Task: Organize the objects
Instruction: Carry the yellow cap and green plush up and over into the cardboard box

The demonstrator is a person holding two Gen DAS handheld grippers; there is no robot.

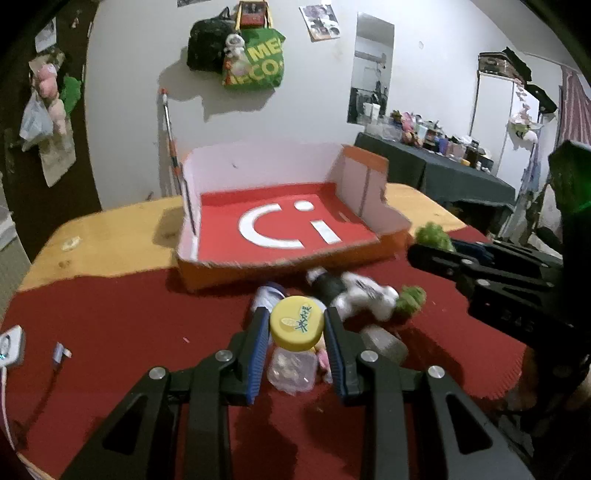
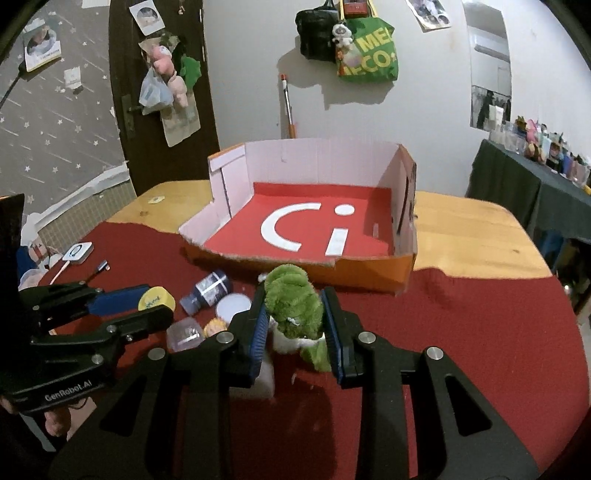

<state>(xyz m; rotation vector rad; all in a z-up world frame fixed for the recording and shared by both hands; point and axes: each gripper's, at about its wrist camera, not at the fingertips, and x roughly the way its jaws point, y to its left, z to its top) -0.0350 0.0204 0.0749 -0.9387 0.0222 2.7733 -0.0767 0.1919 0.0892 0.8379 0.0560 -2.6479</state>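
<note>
So far the box (image 2: 306,225) holds nothing. Your left gripper (image 1: 295,325) has its fingers clenched on the yellow-capped jar (image 1: 296,326), your right gripper (image 2: 293,317) on the green plush (image 2: 291,302) (both just short of the box); the blue bottle (image 2: 207,291) and other bits wait on the surface (image 2: 461,314).

Wall — green tote bag (image 2: 369,55), black bag (image 2: 314,33); dark door (image 2: 162,92); cluttered side table (image 1: 443,162).

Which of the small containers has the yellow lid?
The clear jar held between the left gripper's fingers. The others differ: the dark blue bottle lies on its side, uncapped in yellow.
</note>
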